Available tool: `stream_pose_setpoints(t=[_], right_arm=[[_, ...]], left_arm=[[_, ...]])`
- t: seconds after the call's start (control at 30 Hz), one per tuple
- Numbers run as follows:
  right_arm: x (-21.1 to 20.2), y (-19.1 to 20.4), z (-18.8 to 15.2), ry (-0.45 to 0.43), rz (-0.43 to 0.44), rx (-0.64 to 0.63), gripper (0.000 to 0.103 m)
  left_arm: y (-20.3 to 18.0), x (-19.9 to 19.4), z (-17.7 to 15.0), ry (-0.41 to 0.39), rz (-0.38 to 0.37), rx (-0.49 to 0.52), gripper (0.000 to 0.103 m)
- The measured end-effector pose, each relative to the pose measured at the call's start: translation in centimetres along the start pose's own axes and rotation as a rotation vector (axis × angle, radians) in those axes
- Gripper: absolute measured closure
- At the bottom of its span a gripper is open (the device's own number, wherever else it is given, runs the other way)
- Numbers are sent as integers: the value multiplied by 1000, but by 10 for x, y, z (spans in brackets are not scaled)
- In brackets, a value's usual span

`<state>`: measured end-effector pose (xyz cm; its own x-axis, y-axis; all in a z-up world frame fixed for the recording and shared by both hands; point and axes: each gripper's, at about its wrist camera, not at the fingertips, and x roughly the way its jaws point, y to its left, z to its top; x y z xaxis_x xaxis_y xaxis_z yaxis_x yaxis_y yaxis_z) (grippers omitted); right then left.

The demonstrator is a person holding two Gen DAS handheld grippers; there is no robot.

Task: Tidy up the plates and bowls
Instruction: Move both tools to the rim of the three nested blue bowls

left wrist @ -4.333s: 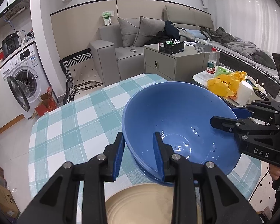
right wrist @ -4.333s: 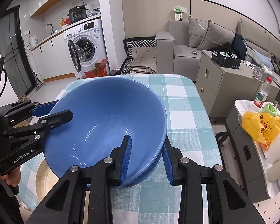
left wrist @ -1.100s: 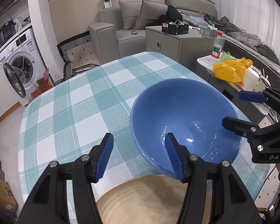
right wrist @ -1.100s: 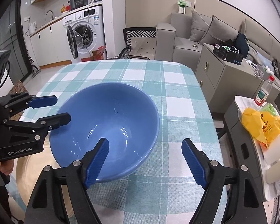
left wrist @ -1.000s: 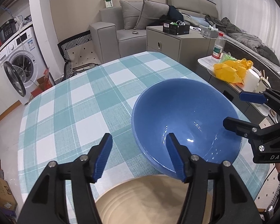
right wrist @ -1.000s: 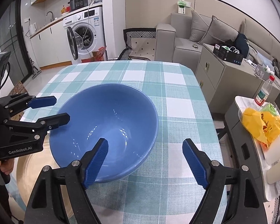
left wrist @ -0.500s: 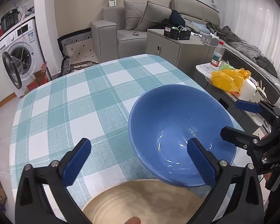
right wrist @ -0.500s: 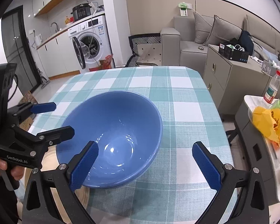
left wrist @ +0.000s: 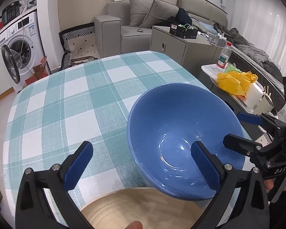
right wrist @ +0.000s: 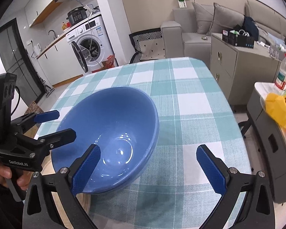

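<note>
A large blue bowl (left wrist: 183, 133) sits upright on the checked tablecloth; it also shows in the right wrist view (right wrist: 108, 129). A beige plate (left wrist: 143, 208) lies just in front of it, partly under my left gripper, and shows as a sliver in the right wrist view (right wrist: 47, 166). My left gripper (left wrist: 142, 165) is wide open and empty, raised over the bowl's near rim. My right gripper (right wrist: 149, 168) is wide open and empty, raised over the bowl's right side. Each gripper appears in the other's view, open.
The table (left wrist: 66, 99) has a teal and white checked cloth and rounded edges. To its right stand a grey cabinet (right wrist: 236, 68) and a low side table with a yellow bag (left wrist: 236, 82) and a bottle (left wrist: 224, 57). A sofa and a washing machine stand behind.
Both grippers let go of the blue bowl, which now rests on the table, then opened wide and drew back and up from it.
</note>
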<state>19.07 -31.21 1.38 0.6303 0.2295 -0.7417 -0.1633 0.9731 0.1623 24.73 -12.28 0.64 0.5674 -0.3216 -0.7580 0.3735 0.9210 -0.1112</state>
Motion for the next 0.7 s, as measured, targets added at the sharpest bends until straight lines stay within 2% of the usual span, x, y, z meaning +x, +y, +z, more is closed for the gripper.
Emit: stream_pose_setpoints(t=[0.33, 0.63, 0.7], right_arm=[[10, 2, -5, 12, 18, 7, 1], [17, -3, -5, 27, 41, 32, 16], [18, -4, -5, 31, 46, 35, 16]], left_arm=[[-2, 5, -2, -4, -20, -8, 0], [-2, 7, -1, 0, -59, -15, 2], [-3, 8, -1, 4, -71, -10, 4]])
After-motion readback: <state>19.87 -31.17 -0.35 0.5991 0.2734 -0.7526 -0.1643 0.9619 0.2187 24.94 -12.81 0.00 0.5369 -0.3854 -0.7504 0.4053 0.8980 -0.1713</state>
